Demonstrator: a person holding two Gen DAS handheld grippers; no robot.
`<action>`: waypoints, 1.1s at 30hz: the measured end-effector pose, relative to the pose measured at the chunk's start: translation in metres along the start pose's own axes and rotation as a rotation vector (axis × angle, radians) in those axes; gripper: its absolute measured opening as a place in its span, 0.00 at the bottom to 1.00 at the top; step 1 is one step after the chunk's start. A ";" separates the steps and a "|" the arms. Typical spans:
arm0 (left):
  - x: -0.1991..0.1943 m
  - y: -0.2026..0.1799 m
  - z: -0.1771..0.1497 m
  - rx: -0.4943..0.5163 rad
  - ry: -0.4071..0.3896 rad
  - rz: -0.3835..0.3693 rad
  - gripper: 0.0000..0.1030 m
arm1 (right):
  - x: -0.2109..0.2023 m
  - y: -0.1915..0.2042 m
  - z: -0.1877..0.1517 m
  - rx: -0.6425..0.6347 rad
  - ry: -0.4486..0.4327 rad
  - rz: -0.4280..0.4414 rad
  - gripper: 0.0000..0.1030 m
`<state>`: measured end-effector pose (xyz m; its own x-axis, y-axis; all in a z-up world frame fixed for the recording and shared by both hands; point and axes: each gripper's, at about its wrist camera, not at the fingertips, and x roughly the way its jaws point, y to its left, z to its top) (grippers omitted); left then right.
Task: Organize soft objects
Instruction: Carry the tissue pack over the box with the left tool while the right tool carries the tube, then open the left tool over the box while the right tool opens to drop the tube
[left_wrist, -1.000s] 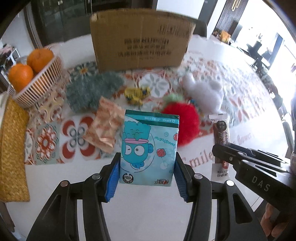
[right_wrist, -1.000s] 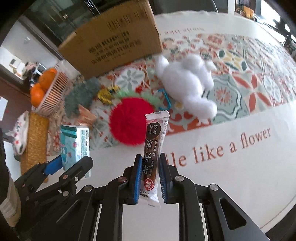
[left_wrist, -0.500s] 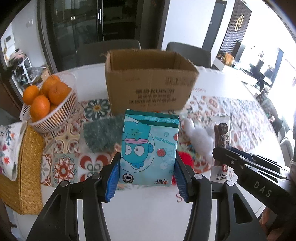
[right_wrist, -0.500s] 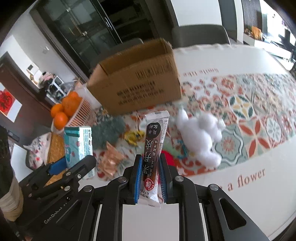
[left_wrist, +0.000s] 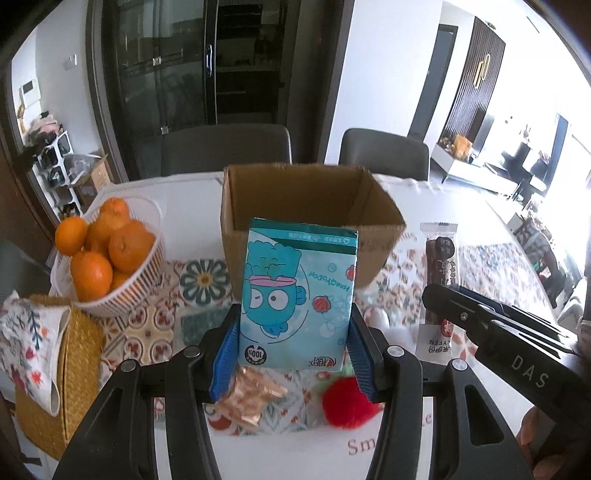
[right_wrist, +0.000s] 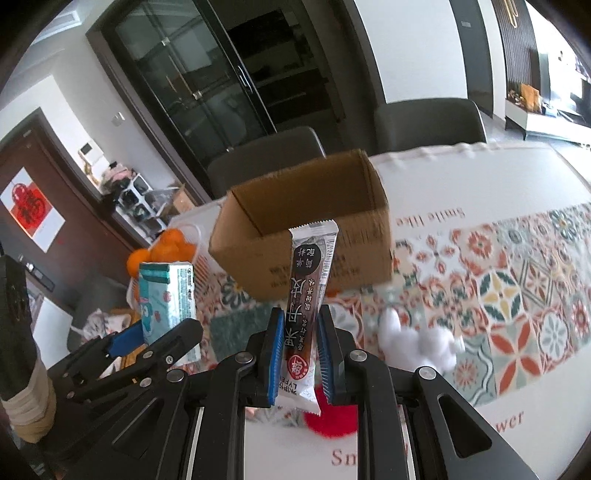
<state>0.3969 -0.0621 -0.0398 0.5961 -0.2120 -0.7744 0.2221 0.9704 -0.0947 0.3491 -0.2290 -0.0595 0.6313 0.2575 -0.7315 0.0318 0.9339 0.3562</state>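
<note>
Far left, on the tabletop (left_wrist: 177, 192): a woven straw mat (left_wrist: 70, 373) with a floral cloth (left_wrist: 29, 343) draped over it. Just behind, a white slatted basket (left_wrist: 144, 280) piled with oranges (left_wrist: 110, 243).

Left tongs (left_wrist: 293, 356): partly open, blue pads pressed on both sides of a teal tissue pack (left_wrist: 299, 295) printed with a cartoon fish. Pack upright, lifted clear of the tabletop, seen in front of an open cardboard box (left_wrist: 314, 206). Box interior shows no contents from either view.

Below the left tongs, lying on the patterned tablecloth (left_wrist: 203, 277): a copper foil packet (left_wrist: 251, 402), and to its right a red pom-pom plush (left_wrist: 349, 406). A dark green fuzzy piece (right_wrist: 236, 328) lies between basket and box.

Right tongs (right_wrist: 297, 356): nearly closed, pads gripping the lower part of a long brown snack bar wrapper (right_wrist: 308, 299). Wrapper upright, top crimped edge reaching the box's near rim in the right wrist view; also off the tabletop.

Right of the tongs: a white plush toy (right_wrist: 417, 343) resting on the tiled pattern, near the box but not touching.

Behind the tabletop: two grey chairs (left_wrist: 225, 147) and a dark glass-door cabinet (left_wrist: 166, 62).
</note>
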 end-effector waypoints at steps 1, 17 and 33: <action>0.001 0.000 0.004 -0.001 -0.001 0.000 0.51 | 0.001 0.000 0.005 -0.003 -0.004 0.003 0.18; 0.034 0.000 0.073 0.040 0.005 0.027 0.51 | 0.035 -0.004 0.083 -0.027 -0.013 0.029 0.18; 0.104 0.010 0.118 0.037 0.102 0.037 0.51 | 0.110 -0.018 0.134 -0.039 0.098 0.011 0.18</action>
<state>0.5521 -0.0883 -0.0471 0.5233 -0.1616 -0.8367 0.2309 0.9720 -0.0434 0.5215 -0.2505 -0.0685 0.5522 0.2895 -0.7818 -0.0066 0.9393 0.3431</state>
